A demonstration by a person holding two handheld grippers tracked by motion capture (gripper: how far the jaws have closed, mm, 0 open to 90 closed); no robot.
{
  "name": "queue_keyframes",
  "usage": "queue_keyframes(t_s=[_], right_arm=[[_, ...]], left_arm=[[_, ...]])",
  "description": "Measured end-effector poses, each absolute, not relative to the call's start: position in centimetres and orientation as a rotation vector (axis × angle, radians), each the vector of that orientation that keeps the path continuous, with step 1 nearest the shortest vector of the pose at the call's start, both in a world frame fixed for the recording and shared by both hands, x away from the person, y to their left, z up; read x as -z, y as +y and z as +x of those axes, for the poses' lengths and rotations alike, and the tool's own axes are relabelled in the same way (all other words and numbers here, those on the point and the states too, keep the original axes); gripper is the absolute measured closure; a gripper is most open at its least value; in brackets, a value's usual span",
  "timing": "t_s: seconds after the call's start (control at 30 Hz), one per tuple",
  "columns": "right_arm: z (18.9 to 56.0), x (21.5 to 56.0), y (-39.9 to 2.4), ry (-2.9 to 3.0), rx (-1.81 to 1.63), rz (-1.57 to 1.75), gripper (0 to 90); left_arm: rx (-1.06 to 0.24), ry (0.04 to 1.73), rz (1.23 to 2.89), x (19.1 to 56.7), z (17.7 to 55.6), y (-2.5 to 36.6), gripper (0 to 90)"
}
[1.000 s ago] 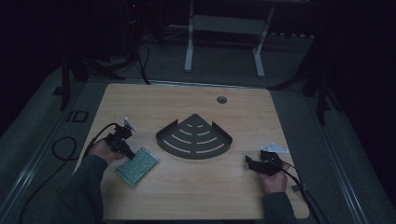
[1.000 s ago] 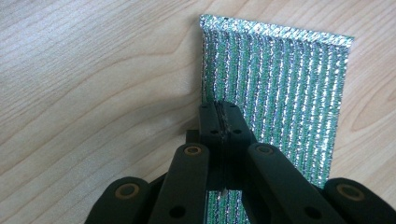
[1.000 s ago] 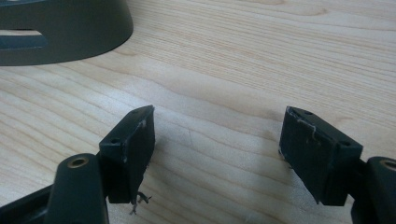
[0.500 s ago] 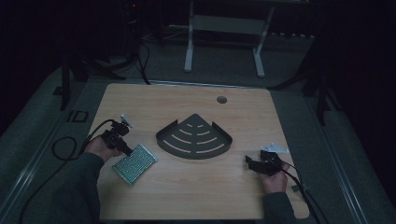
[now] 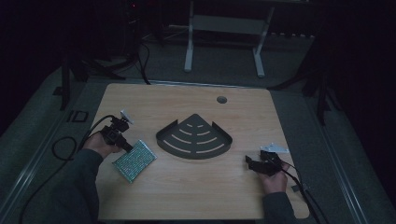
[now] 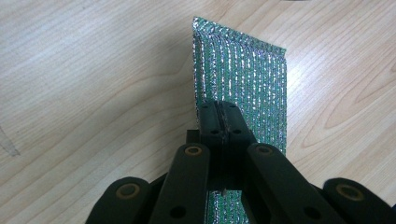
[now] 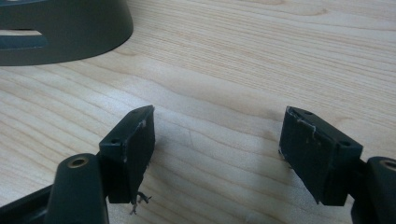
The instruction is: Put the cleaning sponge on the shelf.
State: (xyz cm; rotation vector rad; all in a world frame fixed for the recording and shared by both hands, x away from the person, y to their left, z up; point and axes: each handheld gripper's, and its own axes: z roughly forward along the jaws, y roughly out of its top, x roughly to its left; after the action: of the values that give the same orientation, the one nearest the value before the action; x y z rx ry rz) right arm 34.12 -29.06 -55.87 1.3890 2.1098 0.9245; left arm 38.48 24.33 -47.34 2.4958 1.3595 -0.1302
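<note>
A green glittery scouring pad (image 5: 135, 161) lies at the left front of the wooden table (image 5: 187, 196). My left gripper (image 5: 126, 146) is shut on the pad's near edge. In the left gripper view the pad (image 6: 240, 74) stretches away from the closed left gripper (image 6: 223, 108) over the wood. A dark fan-shaped slotted rack (image 5: 194, 137) sits at mid-table. My right gripper (image 5: 252, 164) rests open at the right front, pointing toward the rack. In the right gripper view the right gripper (image 7: 219, 128) has bare wood between its fingers, and the rack's rim (image 7: 65, 32) shows at the upper left.
A round cable hole (image 5: 222, 99) sits near the table's far edge. A white metal frame (image 5: 224, 25) stands on the floor behind. A black cable (image 5: 60, 144) loops off the table's left side.
My left hand has risen a little with the pad's edge in its jaws, and the pad has shifted slightly with it. The right hand has stayed still.
</note>
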Motion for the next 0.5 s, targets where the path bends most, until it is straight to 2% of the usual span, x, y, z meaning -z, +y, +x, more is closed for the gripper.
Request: queue_keyframes(t_s=[0.5], right_arm=[[34.1,55.9,-29.1,2.110,-0.925,1.389,26.2]], left_arm=[[0.113,1.332,2.496,45.6,39.0,24.0,90.0]])
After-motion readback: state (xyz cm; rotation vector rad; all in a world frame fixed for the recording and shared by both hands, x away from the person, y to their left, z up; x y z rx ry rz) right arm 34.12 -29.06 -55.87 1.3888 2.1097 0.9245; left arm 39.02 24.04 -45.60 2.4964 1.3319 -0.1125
